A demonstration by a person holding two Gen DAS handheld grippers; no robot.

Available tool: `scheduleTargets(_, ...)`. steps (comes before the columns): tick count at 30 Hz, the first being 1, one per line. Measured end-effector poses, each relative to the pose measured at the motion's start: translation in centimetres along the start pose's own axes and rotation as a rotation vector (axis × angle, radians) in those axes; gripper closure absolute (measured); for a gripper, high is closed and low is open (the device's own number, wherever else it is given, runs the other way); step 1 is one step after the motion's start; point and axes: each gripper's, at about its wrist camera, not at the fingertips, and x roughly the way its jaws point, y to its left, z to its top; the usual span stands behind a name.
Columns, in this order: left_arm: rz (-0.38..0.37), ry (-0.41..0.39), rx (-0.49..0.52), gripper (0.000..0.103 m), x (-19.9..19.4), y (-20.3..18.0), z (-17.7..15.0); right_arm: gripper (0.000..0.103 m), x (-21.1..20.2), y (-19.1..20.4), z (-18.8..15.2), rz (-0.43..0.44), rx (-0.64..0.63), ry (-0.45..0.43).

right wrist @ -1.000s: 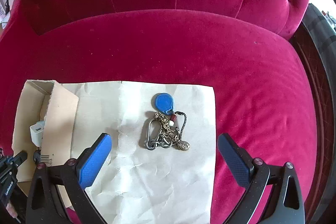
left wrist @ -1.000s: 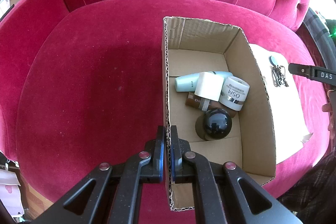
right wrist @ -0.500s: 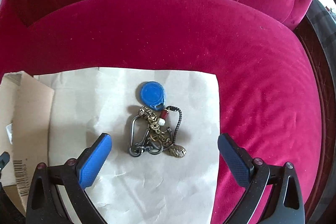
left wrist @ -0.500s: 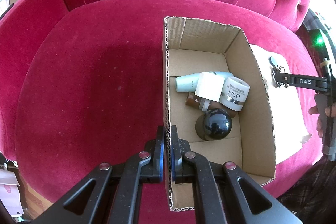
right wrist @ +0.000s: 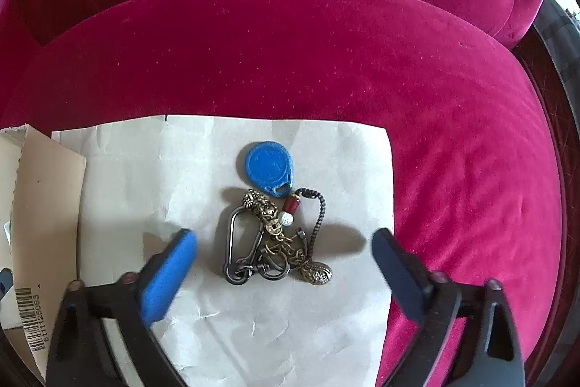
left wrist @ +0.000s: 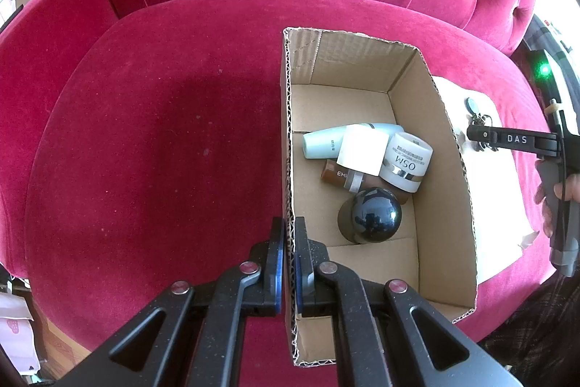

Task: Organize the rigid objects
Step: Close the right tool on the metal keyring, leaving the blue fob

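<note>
I count one cardboard box (left wrist: 427,147) on the pink velvet seat (left wrist: 163,140), and five things lying in it: one pale blue tube (left wrist: 322,142), one white carton (left wrist: 362,151), one white jar (left wrist: 407,162), one brown bottle (left wrist: 335,175) and one glossy black ball-topped item (left wrist: 375,216), all bunched together and touching near the middle of the box floor. Beside the box lies one sheet of white paper (right wrist: 253,332), and on it one bunch of keys (right wrist: 275,234) carrying one blue fob (right wrist: 270,167), one carabiner, one red bead and one white bead. My left claw (left wrist: 288,256) is clenched on the box's near left wall, one pad inside and one outside, exactly as it was a second ago. My right claw (right wrist: 284,251) points down at the paper with the key bunch between its blue pads (right wrist: 168,272); the jaws are closing but neither pad touches the keys, so nothing is grasped. Compared with a second ago, that claw has come down: the keys fill more of its view and sit further between the pads, which stand narrower than before. In the left view, the right claw has come in further from the right edge, over the keys, and the hand (left wrist: 565,191) carrying it shows more. The box contents have not shifted.
</note>
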Motion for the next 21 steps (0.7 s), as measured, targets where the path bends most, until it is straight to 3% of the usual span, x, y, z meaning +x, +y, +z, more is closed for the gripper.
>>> scheduleTargets(6,0.000,0.000,0.000,0.099,0.0,0.0,0.0,0.028,-0.6,0.1,0.0,0.010,-0.007,-0.004)
scheduleTargets(8,0.000,0.000,0.000,0.099,0.0,0.0,0.0,0.044,-1.1,0.5,-0.1,0.009,-0.013,-0.013)
scheduleTargets(9,0.000,0.000,0.000,0.099,0.0,0.0,0.0,0.061,-1.3,0.6,-0.2,0.015,-0.019,-0.020)
scheduleTargets(10,0.000,0.000,-0.001,0.099,0.0,0.0,0.0,0.071,-1.5,0.8,-0.1,0.013,-0.031,-0.022)
scheduleTargets(14,0.000,0.000,0.000,0.099,0.0,0.0,0.0,0.072,-1.8,0.9,-0.2,0.022,-0.032,-0.022)
scheduleTargets(17,0.001,0.000,0.000,0.099,0.0,0.0,0.0,0.083,-2.3,1.0,-0.1,0.021,-0.038,-0.041)
scheduleTargets(21,0.002,0.001,0.000,0.099,0.0,0.0,0.0,0.085,-2.9,1.3,-0.4,0.022,-0.043,-0.041)
